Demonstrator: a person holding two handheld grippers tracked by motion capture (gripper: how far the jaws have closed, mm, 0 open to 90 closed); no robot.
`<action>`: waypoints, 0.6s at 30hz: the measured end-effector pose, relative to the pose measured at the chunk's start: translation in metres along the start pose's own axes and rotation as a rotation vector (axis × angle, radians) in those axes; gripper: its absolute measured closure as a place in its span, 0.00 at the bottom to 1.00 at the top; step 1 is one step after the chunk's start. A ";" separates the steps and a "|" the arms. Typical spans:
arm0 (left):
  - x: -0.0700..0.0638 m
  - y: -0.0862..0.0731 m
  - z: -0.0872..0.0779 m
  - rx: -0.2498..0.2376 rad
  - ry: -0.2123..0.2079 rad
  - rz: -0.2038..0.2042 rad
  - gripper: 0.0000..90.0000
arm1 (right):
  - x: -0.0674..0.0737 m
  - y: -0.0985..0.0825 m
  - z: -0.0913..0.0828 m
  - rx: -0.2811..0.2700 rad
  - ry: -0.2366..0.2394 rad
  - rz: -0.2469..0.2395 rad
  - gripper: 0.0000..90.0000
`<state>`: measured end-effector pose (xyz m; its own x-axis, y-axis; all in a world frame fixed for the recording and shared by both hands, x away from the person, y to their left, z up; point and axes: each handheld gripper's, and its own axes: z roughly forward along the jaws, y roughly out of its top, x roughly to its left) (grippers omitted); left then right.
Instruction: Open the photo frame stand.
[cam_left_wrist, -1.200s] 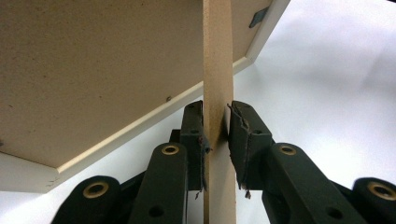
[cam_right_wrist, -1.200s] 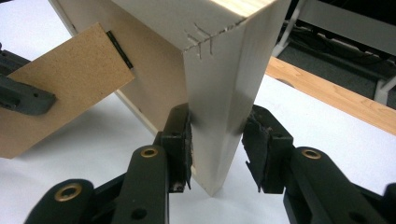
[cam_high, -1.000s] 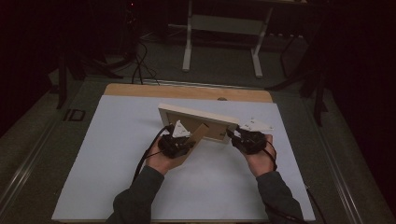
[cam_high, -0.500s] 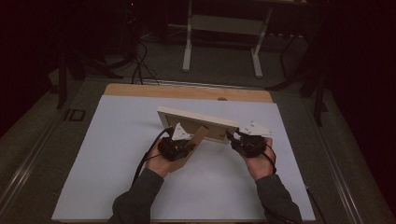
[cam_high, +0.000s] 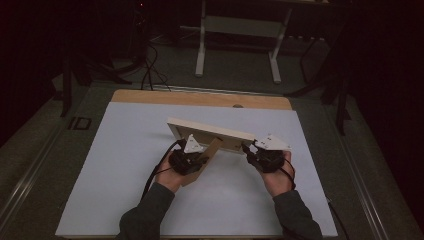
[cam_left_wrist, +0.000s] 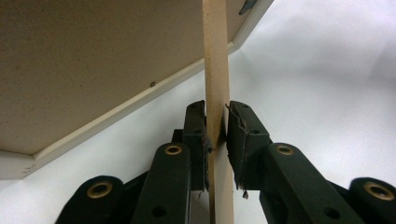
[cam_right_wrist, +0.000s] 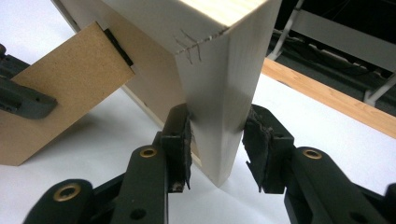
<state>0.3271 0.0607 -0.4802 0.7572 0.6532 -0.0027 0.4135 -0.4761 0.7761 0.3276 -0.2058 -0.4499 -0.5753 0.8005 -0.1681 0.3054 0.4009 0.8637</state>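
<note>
Your left hand-held gripper (cam_left_wrist: 215, 133) pinches the fibreboard stand (cam_left_wrist: 215, 56); right hand-held gripper (cam_right_wrist: 215, 135) clamps the wooden frame (cam_right_wrist: 219, 70) corner. White table (cam_high: 125, 150) underneath. No readable writing.

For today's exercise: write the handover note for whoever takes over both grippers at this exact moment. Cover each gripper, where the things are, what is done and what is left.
Left gripper: shut on the thin brown fibreboard stand leg, which hinges from the frame's back.
Right gripper: jaws on either side of the right end of the pale wooden picture frame; contact looks firm on one side, less sure on the other.
Frame: upright on the white table mat, back facing the person.
Done: leg swung out from the back.
Left, probably: set the leg's foot down, check the frame stands, release both.
</note>
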 end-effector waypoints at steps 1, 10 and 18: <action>0.000 0.000 0.000 0.001 0.000 0.001 0.87 | 0.001 -0.001 0.000 -0.003 -0.003 0.002 0.69; 0.000 -0.004 0.001 -0.004 0.004 -0.011 0.82 | 0.001 -0.004 0.000 -0.021 -0.002 0.013 0.68; 0.004 -0.010 0.002 -0.015 -0.007 -0.046 0.74 | -0.003 -0.007 0.000 -0.036 0.033 0.048 0.67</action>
<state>0.3270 0.0670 -0.4888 0.7412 0.6699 -0.0429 0.4404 -0.4371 0.7842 0.3275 -0.2112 -0.4557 -0.5855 0.8030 -0.1109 0.3061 0.3457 0.8870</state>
